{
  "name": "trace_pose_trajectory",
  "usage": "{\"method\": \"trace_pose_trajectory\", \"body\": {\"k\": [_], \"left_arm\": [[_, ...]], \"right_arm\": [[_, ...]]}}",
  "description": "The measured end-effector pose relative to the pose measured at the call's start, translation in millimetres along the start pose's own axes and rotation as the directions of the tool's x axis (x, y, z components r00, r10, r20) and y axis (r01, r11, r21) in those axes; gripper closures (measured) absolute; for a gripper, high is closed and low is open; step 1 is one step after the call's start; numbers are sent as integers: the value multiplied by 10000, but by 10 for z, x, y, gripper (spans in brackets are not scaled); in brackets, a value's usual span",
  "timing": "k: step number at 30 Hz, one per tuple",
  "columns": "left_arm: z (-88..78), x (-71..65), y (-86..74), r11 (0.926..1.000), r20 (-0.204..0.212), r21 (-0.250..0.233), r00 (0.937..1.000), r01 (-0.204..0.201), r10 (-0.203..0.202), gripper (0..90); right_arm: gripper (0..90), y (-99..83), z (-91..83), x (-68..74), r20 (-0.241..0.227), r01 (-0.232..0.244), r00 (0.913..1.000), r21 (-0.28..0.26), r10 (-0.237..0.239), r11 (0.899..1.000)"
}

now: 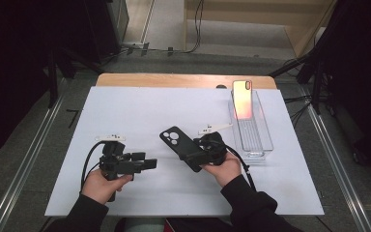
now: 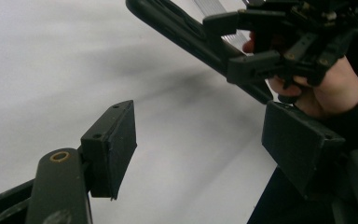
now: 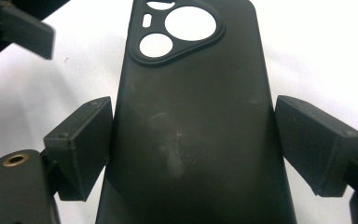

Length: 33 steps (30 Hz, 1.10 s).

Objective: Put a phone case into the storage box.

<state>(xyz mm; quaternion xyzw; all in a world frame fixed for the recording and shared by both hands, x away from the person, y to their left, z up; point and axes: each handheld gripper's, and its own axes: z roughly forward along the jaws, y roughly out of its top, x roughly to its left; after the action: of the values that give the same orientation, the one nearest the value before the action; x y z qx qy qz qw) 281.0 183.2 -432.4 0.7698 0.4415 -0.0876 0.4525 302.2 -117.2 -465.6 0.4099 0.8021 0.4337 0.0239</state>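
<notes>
A black phone case [image 1: 175, 139] with round camera cut-outs is held over the white mat. My right gripper [image 1: 194, 157] is shut on its lower end. In the right gripper view the case [image 3: 191, 84] lies back-up between the two pads, and both pads touch its long edges; the gripper [image 3: 191, 144] spans its width. My left gripper [image 1: 150, 164] points right toward the case and stands open with nothing between its jaws. The left gripper view has its own gripper [image 2: 205, 140] wide apart, and beyond it the right gripper [image 2: 247, 46] clamping the case [image 2: 177, 23].
A phone [image 1: 242, 99] with a glowing orange-pink screen leans upright in a clear plastic tray [image 1: 257, 142] at the right back of the mat [image 1: 140, 111]. The wooden table edge [image 1: 174, 79] runs behind the mat. Dark stands and cables surround the table.
</notes>
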Motion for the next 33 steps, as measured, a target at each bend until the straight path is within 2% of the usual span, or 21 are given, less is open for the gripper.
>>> {"method": "trace_pose_trajectory", "body": {"k": [8,14,23,28,30,33], "left_arm": [[40,-20,91,9980,-267,-286,9980,570,-577,267],[95,-34,205,9954,-584,-205,9938,938,-948,267],[223,-21,402,9942,-883,-363,9906,1014,-1043,275],[267,-2,469,9917,-1027,-644,9878,1110,-1173,276],[280,2,495,9915,-1295,-813,9853,1011,-1111,275],[317,15,526,9899,-1298,-894,9841,1098,-1209,275]], "right_arm": [[130,-117,-57,91,376,-314,9987,-415,330,9986],[130,-155,-54,198,634,-388,9970,-749,435,9964],[129,-164,-56,233,795,-524,9949,-1159,618,9919],[129,-173,-37,263,919,-370,9945,-1372,499,9898],[129,-171,-27,269,920,-478,9939,-1382,608,9892],[129,-171,-12,284,991,-498,9930,-1435,644,9884]]}}
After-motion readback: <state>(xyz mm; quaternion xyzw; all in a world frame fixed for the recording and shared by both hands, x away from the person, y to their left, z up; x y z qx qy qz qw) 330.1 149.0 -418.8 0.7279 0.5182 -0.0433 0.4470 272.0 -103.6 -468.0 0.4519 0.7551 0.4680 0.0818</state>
